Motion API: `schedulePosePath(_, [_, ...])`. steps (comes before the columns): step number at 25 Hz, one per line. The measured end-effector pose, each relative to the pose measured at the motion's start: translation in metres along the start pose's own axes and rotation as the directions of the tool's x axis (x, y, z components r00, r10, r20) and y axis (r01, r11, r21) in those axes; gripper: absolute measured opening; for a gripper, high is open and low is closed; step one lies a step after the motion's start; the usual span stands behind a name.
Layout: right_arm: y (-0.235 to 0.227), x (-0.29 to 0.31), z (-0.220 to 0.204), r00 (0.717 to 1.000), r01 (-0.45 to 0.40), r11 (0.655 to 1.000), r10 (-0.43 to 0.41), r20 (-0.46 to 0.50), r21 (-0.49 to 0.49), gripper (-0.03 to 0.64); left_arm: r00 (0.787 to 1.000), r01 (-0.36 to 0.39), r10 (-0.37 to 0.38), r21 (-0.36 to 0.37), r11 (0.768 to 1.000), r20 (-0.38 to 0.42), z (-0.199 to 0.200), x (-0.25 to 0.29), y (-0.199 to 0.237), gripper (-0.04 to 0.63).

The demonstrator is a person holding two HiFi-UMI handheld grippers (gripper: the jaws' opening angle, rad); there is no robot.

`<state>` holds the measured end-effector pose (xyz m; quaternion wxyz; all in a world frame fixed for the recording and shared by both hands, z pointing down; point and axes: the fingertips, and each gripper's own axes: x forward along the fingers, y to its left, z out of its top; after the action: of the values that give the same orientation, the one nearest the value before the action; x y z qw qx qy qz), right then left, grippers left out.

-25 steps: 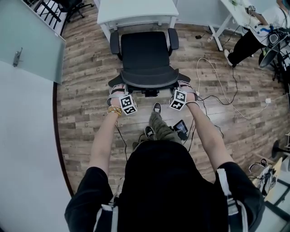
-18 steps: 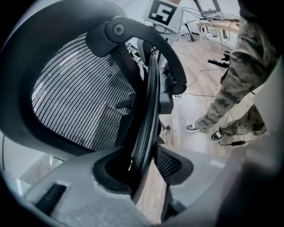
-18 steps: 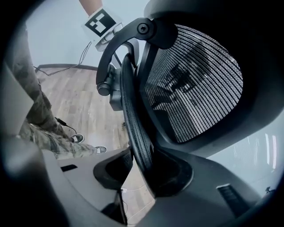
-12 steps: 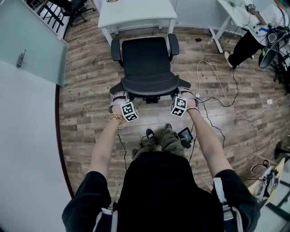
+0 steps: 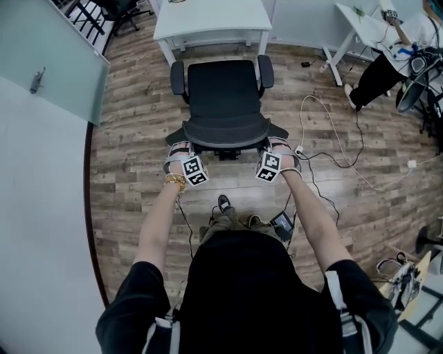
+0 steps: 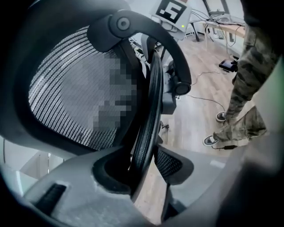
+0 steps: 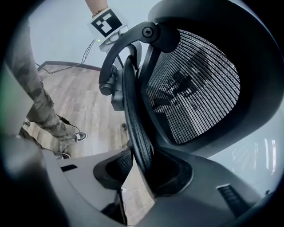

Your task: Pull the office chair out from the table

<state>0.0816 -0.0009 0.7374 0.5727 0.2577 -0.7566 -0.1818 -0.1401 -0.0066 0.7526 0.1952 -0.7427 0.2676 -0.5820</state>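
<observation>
A black office chair (image 5: 223, 90) stood on a floor (image 5: 131, 131) of grey-brown wood planks, just near of a white table (image 5: 208, 17) and clear of its edge, with its backrest turned toward the person. The left tool (image 6: 142, 166) was clenched on the backrest's left side and the right tool (image 7: 144, 173) on its right side, each pair of grey, matte jaws closed on the thin, ribbed rim (image 6: 148, 111) of the frame. Beyond the jaws, the backrest showed as fine, see-through mesh (image 7: 195, 84) stretched inside a smooth, curved plastic frame, with a round pivot bolt at the top of the support arm. From above, the seat was a padded, squarish cushion flanked by two rounded armrests (image 5: 178, 75). The chair's base and castors lay hidden beneath the seat in the head view, where the black-and-white marker cubes (image 5: 196, 170) and the person's hands covered the jaws themselves. The table was cut off by the far edge of the picture. A thin white cable (image 5: 332, 121) snaked across the floor on the right, and a pale glass panel (image 5: 48, 62) with a metal handle stood at the far left. Camouflage trousers (image 6: 248, 80) and dark shoes showed behind the chair in both gripper views.
</observation>
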Motion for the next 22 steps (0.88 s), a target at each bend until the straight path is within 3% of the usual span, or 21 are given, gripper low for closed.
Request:
schedulePosePath(12, [0.032, -0.032, -0.015, 0.999, 0.017, 0.999, -0.016, 0.030, -0.029, 0.129, 0.999, -0.034, 0.034, -0.004, 0.999, -0.009, 0.015, -0.030, -0.041, 0.178])
schedulePosePath(22, [0.045, -0.052, -0.026, 0.999, -0.001, 0.998, 0.003, 0.042, -0.055, 0.129, 1.000, 0.006, -0.006, 0.008, 1.000, -0.018, 0.026, -0.046, -0.061, 0.172])
